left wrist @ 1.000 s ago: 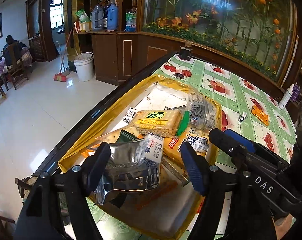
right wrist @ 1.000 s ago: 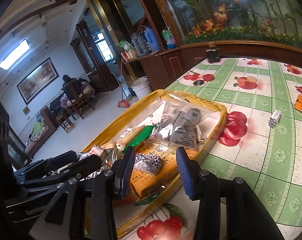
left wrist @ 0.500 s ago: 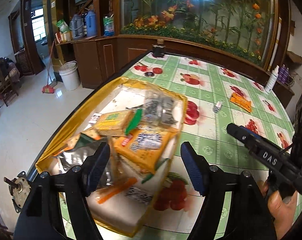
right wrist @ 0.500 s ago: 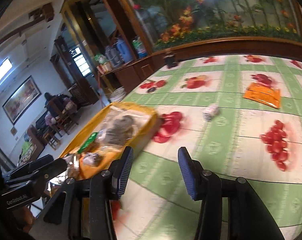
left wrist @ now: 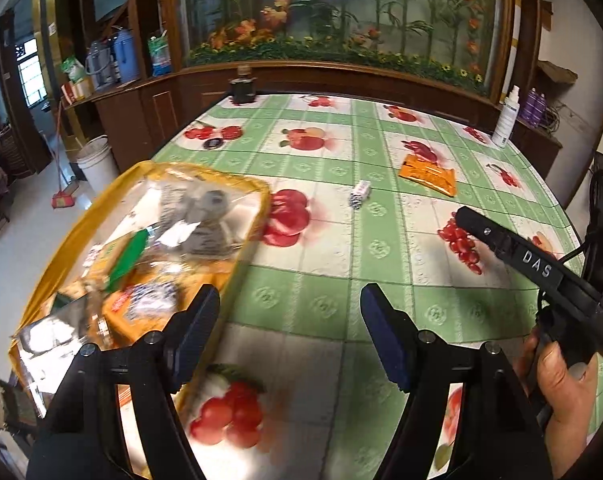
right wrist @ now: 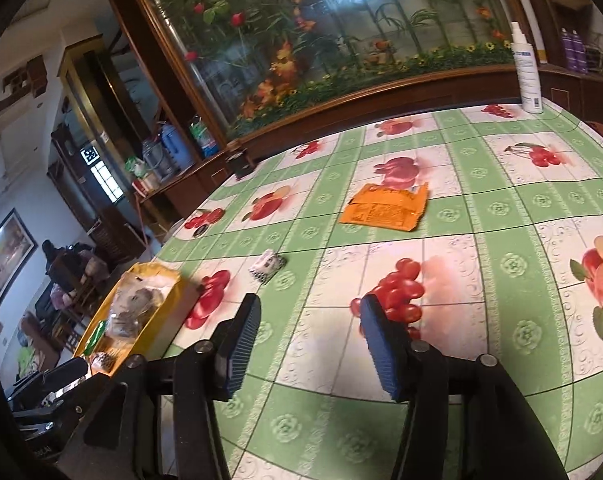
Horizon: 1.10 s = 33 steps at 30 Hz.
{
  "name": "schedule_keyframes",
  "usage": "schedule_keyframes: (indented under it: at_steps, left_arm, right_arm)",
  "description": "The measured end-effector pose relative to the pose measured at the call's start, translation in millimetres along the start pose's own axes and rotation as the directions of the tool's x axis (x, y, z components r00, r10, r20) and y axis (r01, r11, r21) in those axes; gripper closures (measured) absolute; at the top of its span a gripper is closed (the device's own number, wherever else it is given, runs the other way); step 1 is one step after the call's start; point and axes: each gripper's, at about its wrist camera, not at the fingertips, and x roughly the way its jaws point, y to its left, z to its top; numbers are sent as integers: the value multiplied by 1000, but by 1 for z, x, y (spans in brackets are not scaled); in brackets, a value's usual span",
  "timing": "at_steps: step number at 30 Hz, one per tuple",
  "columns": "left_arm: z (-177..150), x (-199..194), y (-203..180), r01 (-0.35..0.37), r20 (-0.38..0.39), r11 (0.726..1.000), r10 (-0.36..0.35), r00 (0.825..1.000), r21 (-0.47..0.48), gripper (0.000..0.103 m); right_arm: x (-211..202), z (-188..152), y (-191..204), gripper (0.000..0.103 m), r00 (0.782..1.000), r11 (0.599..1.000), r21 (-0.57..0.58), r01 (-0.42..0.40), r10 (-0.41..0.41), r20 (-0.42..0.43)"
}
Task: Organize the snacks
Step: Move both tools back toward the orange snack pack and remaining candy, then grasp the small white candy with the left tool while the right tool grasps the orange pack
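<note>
Both grippers were empty. The left gripper (left wrist: 289, 332) was wide apart over the tabletop (left wrist: 325, 304), beside the yellow bag (left wrist: 257, 216) full of snacks. The right gripper (right wrist: 307, 344) had just been spreading apart, with nothing between its jaws. A small spotted candy (right wrist: 266, 265) and an orange packet (right wrist: 385, 208) lay farther away.

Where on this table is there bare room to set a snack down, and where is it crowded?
Bare cloth lies between the yellow tray and the orange packet, broken only by the small wrapped candy, and again from the packet to the spray bottle. The tray itself is piled full.
</note>
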Motion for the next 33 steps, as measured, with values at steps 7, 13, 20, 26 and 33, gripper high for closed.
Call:
schedule_keyframes:
  at_steps: [7, 13, 20, 26, 33]
  left_arm:
    - [22, 39, -20, 44, -44, 999, -44, 998, 12, 30]
    - [44, 91, -23, 81, -123, 996, -85, 989, -42, 30]
    - [66, 126, -35, 99, -129, 995, -102, 986, -29, 30]
    - [75, 151, -44, 121, -133, 993, -122, 984, -17, 31]
    - [84, 162, -56, 85, -129, 996, -79, 989, 39, 31]
  right_arm:
    - [18, 15, -10, 46, 999, 998, -50, 44, -44, 2]
    - [46, 48, -29, 27, 997, 985, -156, 74, -78, -20]
    - [86, 74, -29, 22, 993, 928, -371, 8, -51, -105]
    - [126, 85, -26, 19, 976, 884, -467, -7, -94, -194]
    - [151, 83, -25, 20, 944, 877, -479, -20, -142, -299]
